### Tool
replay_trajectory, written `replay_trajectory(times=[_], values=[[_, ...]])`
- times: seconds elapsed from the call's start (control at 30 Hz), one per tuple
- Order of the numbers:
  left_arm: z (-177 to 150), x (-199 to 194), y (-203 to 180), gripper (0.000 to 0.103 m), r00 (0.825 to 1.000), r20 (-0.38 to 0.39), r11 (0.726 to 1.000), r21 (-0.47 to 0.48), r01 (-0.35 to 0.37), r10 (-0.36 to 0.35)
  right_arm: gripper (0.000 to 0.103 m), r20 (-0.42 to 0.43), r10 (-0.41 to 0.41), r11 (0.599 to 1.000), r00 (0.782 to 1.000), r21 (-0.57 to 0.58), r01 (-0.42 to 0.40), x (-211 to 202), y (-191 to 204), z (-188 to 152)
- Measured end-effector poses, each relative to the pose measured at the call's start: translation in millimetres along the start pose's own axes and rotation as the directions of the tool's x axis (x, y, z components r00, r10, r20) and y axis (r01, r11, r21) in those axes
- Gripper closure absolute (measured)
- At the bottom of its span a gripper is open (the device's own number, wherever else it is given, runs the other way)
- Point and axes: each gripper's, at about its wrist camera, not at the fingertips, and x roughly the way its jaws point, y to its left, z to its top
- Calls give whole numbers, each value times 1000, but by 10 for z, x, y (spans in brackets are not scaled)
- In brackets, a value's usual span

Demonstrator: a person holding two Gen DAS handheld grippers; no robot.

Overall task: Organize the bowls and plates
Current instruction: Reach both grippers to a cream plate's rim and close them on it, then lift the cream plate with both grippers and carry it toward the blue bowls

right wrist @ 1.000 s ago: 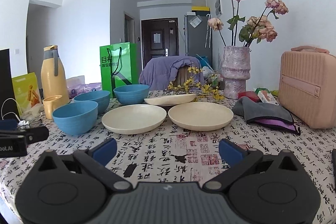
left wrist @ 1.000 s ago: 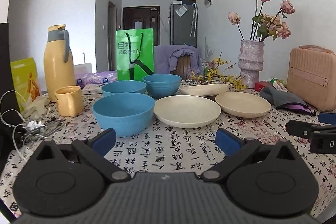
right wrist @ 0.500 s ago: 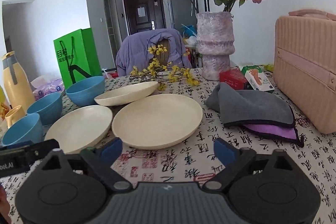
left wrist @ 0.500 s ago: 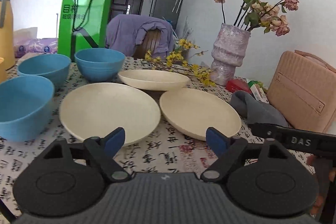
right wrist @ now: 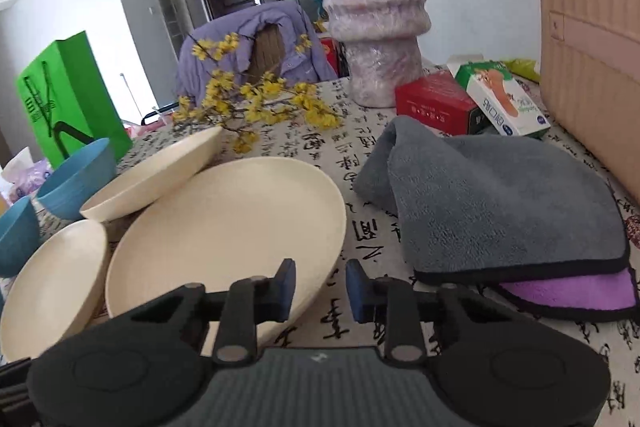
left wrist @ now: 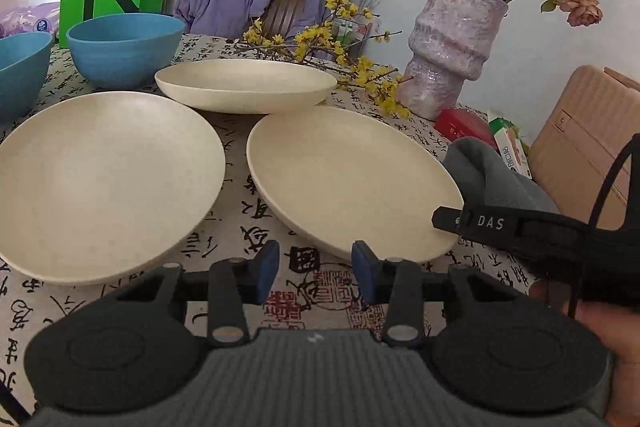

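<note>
Three cream plates (left wrist: 344, 175) and two blue bowls (left wrist: 122, 47) sit unfilled; left gripper (left wrist: 316, 269) and right gripper (right wrist: 320, 289) both gape apart.

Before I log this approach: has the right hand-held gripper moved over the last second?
Yes. The right hand-held gripper has advanced toward the vase, its fingers now at the nearest plate's rim.
</note>
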Motion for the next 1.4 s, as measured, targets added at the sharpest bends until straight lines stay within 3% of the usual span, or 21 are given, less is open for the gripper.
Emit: replay_trajectory(times=[0.27,0.5,0.6,0.7,0.8,0.93,1.1,1.4], values=[[166,125,50,52,1000,8,992,-124,-2,4,86,-18,9,1000,1000,6,-9,163,6,21],[220,241,67,53,1000,-17,996,-88,-24,23,90,-72,6,1000,997,11,-6,-99,-138,-76],[208,301,88,61,999,-45,997,-72,-22,19,90,-85,29,999,996,23,-28,-222,-245,-142],[196,345,78,88,997,-49,998,-16,-61,60,91,-92,28,999,995,36,-25,-280,-300,-163],[209,313,118,92,996,-74,999,-23,-49,47,91,-87,25,999,996,39,-21,-306,-333,-175],[154,79,44,92,998,-41,998,25,-51,52,91,-66,26,999,997,21,-25,-446,-295,-223],[-41,-401,14,92,998,-59,1000,21,1,0,91,-21,3,1000,1000,-4,-3,-898,-228,-354],[-811,-1455,27,91,999,-40,997,65,40,-37,92,28,-21,1000,999,3,21,-1941,-116,-1112]])
